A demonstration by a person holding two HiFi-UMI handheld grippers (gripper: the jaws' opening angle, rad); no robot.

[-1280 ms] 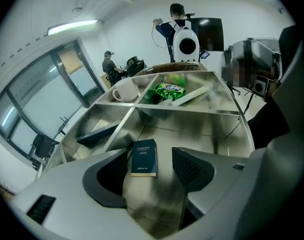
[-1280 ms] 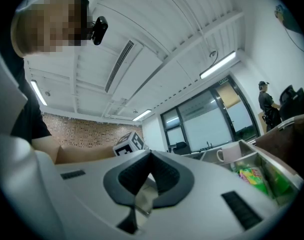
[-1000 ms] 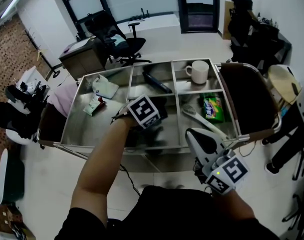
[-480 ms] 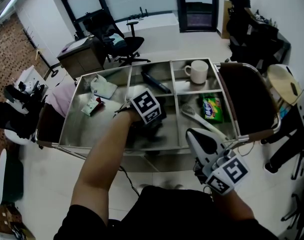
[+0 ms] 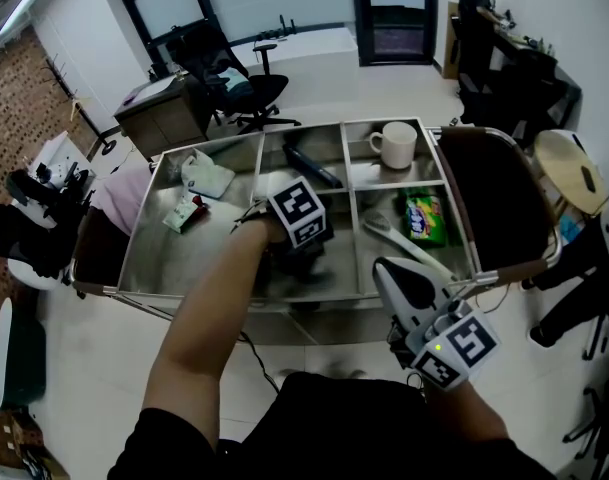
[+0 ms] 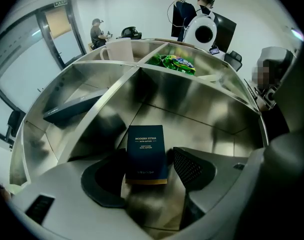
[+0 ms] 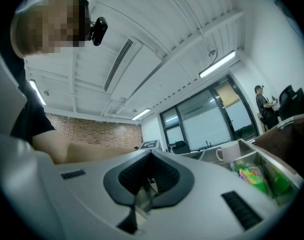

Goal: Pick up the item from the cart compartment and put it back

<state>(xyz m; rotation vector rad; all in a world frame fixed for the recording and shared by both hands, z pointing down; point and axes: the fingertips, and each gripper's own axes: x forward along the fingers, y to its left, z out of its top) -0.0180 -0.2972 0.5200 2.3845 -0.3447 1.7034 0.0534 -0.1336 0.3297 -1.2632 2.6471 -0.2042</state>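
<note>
In the wide left compartment of the cart [image 5: 144, 253], at about 10 o'clock from the left tongs, two small packets [image 5: 206, 178] lie untouched. Over the last second the left tongs [image 5: 292, 251] have eased a little toward 1 o'clock, deeper into the near middle compartment. Their marker cube [image 5: 299, 211] now sits slightly further in and to the right than it did.

The left gripper view shows what that means. These tongs stand wide, one jaw on each side of the dark blue box [image 6: 146, 151]. The box lies flat on the steel floor, with a sliver of gap along its right edge, so nothing is clamped. I cannot tell whether this is the approach for the pickup or the moment just after setting the box back. The inward creep suggests a grasp being lined up.

At 12 o'clock from the box, a dark flat case [image 5: 314, 165] rests in the far middle compartment. The mug [image 5: 397, 143] and the green packet [image 5: 424, 216] lie between 1 and 3 o'clock.

The right tongs [image 5: 386, 270], at 5 o'clock near the body, are pressed together on nothing and have not shifted.
</note>
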